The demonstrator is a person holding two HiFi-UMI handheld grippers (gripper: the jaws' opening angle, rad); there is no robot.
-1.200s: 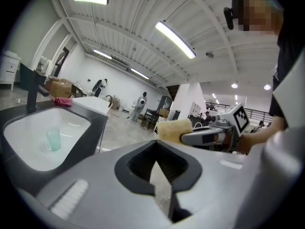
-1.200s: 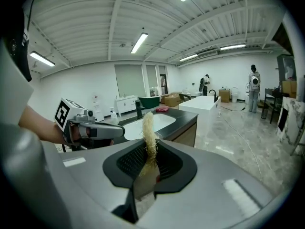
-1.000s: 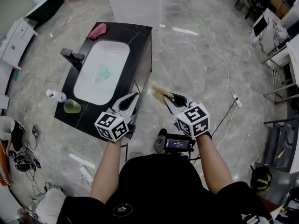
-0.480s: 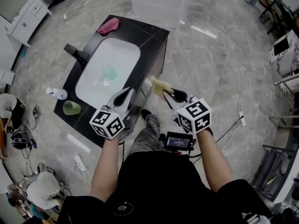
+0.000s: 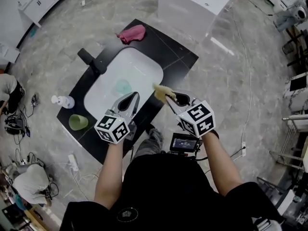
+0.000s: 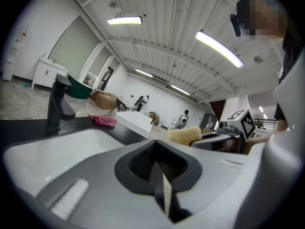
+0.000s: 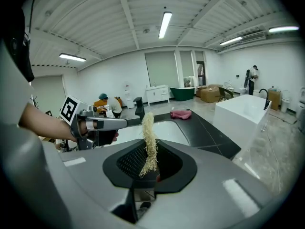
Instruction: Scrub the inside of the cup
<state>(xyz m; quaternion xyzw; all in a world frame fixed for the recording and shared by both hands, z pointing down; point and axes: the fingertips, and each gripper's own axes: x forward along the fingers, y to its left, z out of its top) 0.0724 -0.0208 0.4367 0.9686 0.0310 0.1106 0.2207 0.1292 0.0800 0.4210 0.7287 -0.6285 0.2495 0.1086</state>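
The left tongs (image 5: 132, 98) are shut with nothing between them. The right tongs (image 5: 169, 98) are clamped on a straw-coloured scrubber (image 5: 161, 91). Both hang over the near edge of the black worktop (image 5: 180, 57), just short of the white basin (image 5: 144, 71).

A pale teal cup (image 5: 122, 86) lies in the basin, just beyond the left tongs. A green cup (image 5: 77, 122) stands at the worktop's near left corner beside a small bottle (image 5: 62, 101). The reach looks aimed at the teal one.

To do this well, I'd open the left tongs first, grip the cup by its wall and turn its mouth towards the right. Then the scrubber goes in end first, down to the bottom, and twists against the sides. The thin cup wall may flex, so the grip should be gentle.

The teal cup is see-through and small, so I can't tell whether it stands or lies on its side. Neither gripper view shows either cup. The right gripper view shows the scrubber edge-on, so how deep the pinch goes is unclear.
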